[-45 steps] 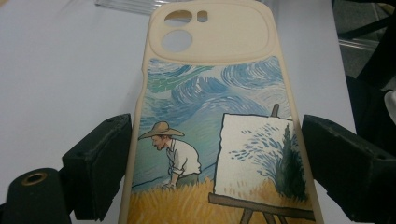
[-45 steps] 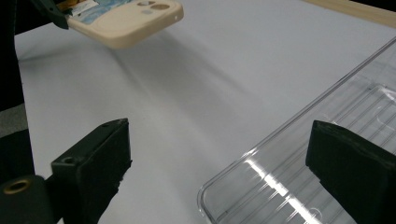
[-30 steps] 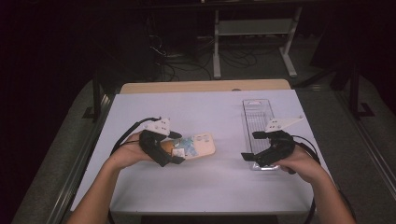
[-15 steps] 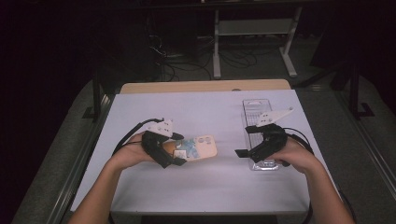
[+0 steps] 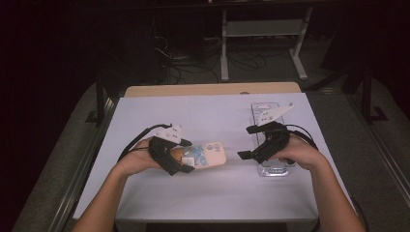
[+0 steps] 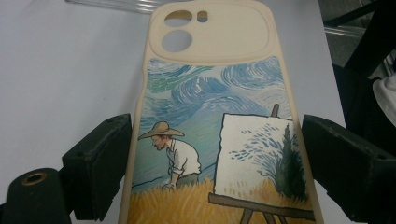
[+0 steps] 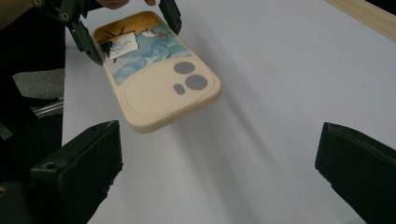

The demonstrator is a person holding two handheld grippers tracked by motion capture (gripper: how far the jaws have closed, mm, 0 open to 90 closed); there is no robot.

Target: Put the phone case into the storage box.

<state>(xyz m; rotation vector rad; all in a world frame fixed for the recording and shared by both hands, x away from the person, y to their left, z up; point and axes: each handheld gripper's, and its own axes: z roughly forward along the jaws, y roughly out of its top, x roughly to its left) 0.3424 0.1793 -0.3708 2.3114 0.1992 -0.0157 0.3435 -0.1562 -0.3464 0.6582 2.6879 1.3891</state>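
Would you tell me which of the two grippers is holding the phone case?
The left gripper: its jaws clamp the painted phone case by its long edges. The right gripper is open, with nothing between its jaws.

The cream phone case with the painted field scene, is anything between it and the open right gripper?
Nothing visible. The cream painted phone case, clamped by the left gripper, hangs above bare white table ahead of the open right gripper.

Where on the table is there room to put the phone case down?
Free: the far left of the white table, behind the left gripper; the middle strip between the phone case and the right gripper; and the near edge between the forearms. Crowded: the right side, where the clear plastic box lies under the right hand.
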